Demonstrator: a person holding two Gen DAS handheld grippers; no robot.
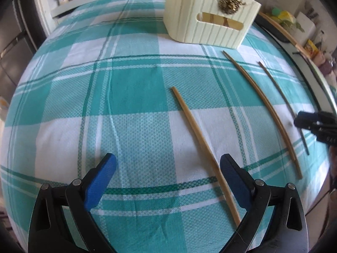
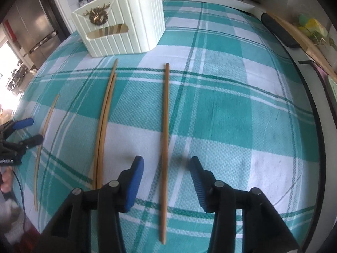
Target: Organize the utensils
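- Left gripper (image 1: 168,165): jaws spread, empty, a chopstick (image 1: 202,149) lying by its right finger.
- Right gripper (image 2: 167,164): jaws spread around a darker stick (image 2: 165,139), not pinching.
- Paired sticks (image 2: 103,124) at 10 o'clock.
- Holder (image 2: 122,21) at 11 o'clock on the checked cloth (image 2: 231,109).

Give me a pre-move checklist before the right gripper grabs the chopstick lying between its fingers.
1. Right gripper open: ok.
2. Brown chopstick lying flat between the right fingers, roughly centred: ok.
3. Chopstick pair apart from the brown one, outside the jaws: ok.
4. Left gripper open and off to the side, out of the right gripper's path: ok.
5. Pale chopstick centred in the left gripper: not ok, it runs close to the right finger.
6. Basket upright: ok. Free room inside it: cannot tell.
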